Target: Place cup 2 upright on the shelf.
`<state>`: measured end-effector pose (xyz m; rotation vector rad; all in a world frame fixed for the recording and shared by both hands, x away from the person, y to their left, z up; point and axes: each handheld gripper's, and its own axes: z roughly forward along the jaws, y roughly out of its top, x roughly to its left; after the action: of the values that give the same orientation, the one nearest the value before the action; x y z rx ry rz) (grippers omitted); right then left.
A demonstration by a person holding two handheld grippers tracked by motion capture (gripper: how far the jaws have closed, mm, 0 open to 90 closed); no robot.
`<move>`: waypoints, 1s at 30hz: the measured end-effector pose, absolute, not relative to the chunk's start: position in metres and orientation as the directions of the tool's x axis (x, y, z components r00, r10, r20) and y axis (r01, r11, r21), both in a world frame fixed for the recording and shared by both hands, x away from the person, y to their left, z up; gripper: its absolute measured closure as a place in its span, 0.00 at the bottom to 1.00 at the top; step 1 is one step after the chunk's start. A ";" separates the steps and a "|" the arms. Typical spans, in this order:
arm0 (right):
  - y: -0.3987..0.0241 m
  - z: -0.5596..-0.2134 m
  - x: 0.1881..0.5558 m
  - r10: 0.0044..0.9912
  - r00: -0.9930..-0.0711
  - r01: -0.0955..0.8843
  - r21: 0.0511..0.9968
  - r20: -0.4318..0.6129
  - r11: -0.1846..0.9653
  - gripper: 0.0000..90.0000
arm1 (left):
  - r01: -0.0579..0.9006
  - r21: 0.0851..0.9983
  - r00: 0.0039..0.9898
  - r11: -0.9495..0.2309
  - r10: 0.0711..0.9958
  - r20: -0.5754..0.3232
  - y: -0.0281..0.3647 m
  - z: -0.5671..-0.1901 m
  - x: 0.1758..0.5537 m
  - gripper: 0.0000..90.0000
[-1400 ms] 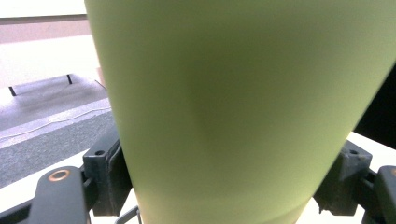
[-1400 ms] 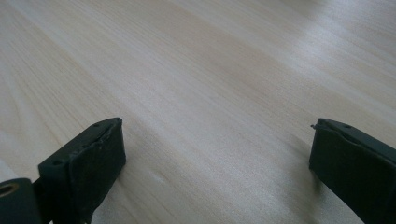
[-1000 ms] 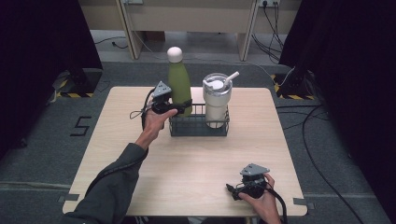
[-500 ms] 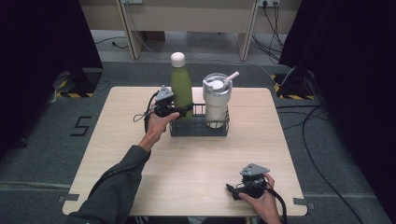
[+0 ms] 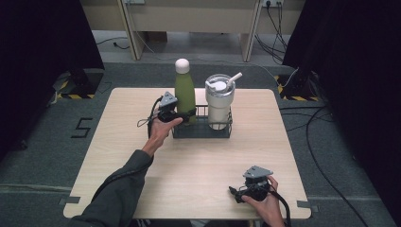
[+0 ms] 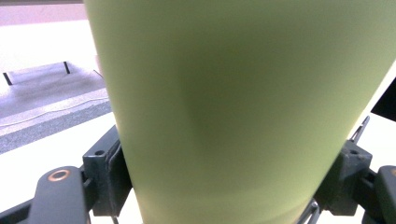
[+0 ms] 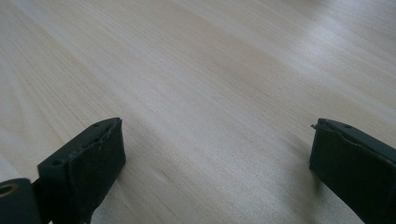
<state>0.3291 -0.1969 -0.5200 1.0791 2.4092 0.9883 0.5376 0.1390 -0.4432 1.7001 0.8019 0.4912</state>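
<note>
The left gripper (image 5: pixel 182 115) clamped the green bottle (image 5: pixel 185 92); it needed lowering upright into the wire basket (image 5: pixel 202 133), clear of the tumbler (image 5: pixel 220 101).

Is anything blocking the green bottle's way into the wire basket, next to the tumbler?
Nothing visible does. The left tongs grip the green bottle at the wire basket's left end; the tumbler fills the right end, beside the bottle's path.

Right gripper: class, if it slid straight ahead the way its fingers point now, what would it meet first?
Probably nothing: the right gripper points left, low over the bare table, open, its path looking free to the table's edge.
</note>
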 end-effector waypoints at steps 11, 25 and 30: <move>-0.197 -0.520 0.329 0.749 -0.663 0.526 0.705 -0.009 0.475 0.04 | 0.255 0.958 0.680 -0.133 0.729 -0.080 0.139 -0.446 0.537 0.23; -0.197 -0.520 0.329 0.748 -0.663 0.526 0.706 -0.009 0.475 0.04 | 0.255 0.957 0.681 -0.140 0.729 -0.075 0.139 -0.452 0.538 0.23; -0.197 -0.520 0.329 0.748 -0.663 0.526 0.706 -0.009 0.475 0.04 | 0.253 0.957 0.683 -0.144 0.727 -0.071 0.140 -0.454 0.538 0.23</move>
<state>0.3291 -0.1969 -0.5200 1.0788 2.4096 0.9892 0.5380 0.1396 -0.4538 1.7108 0.7955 0.4986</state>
